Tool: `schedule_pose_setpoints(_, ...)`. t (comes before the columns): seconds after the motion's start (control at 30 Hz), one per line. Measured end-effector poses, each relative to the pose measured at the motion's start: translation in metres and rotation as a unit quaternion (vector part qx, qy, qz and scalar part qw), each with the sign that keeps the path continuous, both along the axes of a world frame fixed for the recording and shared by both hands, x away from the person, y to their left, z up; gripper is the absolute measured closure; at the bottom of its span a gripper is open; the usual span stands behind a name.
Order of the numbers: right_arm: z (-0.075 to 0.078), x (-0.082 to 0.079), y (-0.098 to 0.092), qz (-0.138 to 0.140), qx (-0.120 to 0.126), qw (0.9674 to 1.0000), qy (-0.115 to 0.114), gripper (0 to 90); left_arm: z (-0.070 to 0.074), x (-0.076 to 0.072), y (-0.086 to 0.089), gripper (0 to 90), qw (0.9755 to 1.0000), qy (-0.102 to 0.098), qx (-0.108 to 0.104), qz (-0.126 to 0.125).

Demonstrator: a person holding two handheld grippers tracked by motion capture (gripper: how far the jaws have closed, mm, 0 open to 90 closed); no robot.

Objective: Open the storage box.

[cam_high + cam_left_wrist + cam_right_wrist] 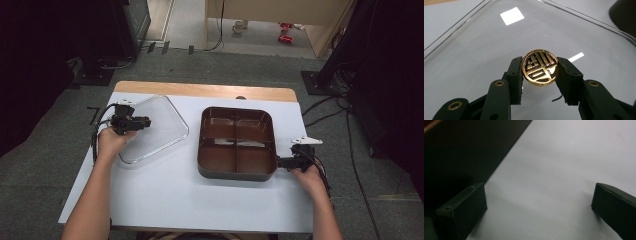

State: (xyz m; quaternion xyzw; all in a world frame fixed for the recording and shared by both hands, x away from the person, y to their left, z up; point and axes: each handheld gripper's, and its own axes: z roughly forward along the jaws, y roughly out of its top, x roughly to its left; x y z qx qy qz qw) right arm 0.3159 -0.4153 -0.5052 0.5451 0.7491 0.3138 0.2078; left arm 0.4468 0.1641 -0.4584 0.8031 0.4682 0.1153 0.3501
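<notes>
A clear plastic lid (pixel 160 131) lies low at the table's left, apart from the tray. My left gripper (pixel 134 122) is over its near-left part. In the left gripper view, my left gripper (pixel 539 73) is shut on the lid's round gold knob (pixel 539 65), which has a black pattern; a pad presses on each side. A brown tray (pixel 237 174) with four compartments sits at the middle right. My right gripper (pixel 283 162) rests by the tray's near-right corner. Its jaws stand wide open over bare white table (pixel 536 207), next to the tray's dark outer wall (pixel 461 152).
The white tabletop (pixel 165 195) runs from the tray to the near edge, with a wooden strip (pixel 205 90) along the back. Grey carpet, cables (pixel 325 107) and black stands (pixel 90 45) surround the table.
</notes>
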Motion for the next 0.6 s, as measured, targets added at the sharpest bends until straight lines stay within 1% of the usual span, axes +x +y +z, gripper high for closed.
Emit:
schedule_pose_setpoints(0.07, 0.000, 0.000, 0.000, 0.000, 0.000, 1.0000, 0.000, 0.0, -0.004, 0.002, -0.001, 59.1, 1.0000, 0.003, 0.006, 0.001)
schedule_pose_setpoints(0.1, 0.000, 0.000, 0.000, 0.000, 0.000, 1.0000, 0.000, 0.0, -0.005, 0.002, -0.001, 59.1, 1.0000, 0.004, 0.005, 0.001)
schedule_pose_setpoints(0.2, 0.000, 0.000, 0.000, 0.000, 0.000, 1.0000, 0.000, 0.0, -0.009, 0.004, -0.003, 59.1, 0.9998, 0.001, 0.020, 0.002)
schedule_pose_setpoints(0.23, 0.000, 0.000, 0.000, 0.000, 0.000, 1.0000, 0.000, 0.0, -0.011, 0.004, -0.003, 59.1, 0.9998, 0.001, 0.021, 0.002)
schedule_pose_setpoints(0.33, 0.000, 0.000, 0.000, 0.000, 0.000, 1.0000, 0.000, 0.0, -0.012, 0.004, -0.002, 58.9, 0.9999, 0.000, 0.009, 0.004)
schedule_pose_setpoints(0.37, 0.000, 0.000, 0.000, 0.000, 0.000, 1.0000, 0.000, 0.0, -0.012, 0.004, -0.002, 58.7, 0.9999, 0.000, 0.009, 0.004)
schedule_pose_setpoints(0.43, 0.000, 0.000, 0.000, 0.000, 0.000, 1.0000, 0.000, 0.0, -0.013, 0.003, 0.001, 56.3, 0.9999, 0.005, -0.012, 0.011)
schedule_pose_setpoints(0.47, 0.000, 0.000, 0.000, 0.000, 0.000, 1.0000, 0.000, 0.0, -0.012, 0.003, 0.001, 53.5, 0.9998, 0.006, -0.013, 0.014)
schedule_pose_setpoints(0.53, 0.000, 0.000, 0.000, 0.000, 0.000, 1.0000, 0.000, 0.0, -0.011, 0.003, 0.001, 46.4, 0.9998, 0.011, -0.011, 0.010)
schedule_pose_setpoints(0.57, 0.000, 0.000, 0.000, 0.000, 0.000, 1.0000, 0.000, 0.0, -0.011, 0.002, 0.001, 44.0, 0.9997, 0.018, -0.010, 0.010)
schedule_pose_setpoints(0.6, 0.000, 0.000, 0.000, 0.000, 0.000, 1.0000, 0.000, 0.0, -0.010, 0.002, 0.001, 42.9, 0.9997, 0.020, -0.009, 0.010)
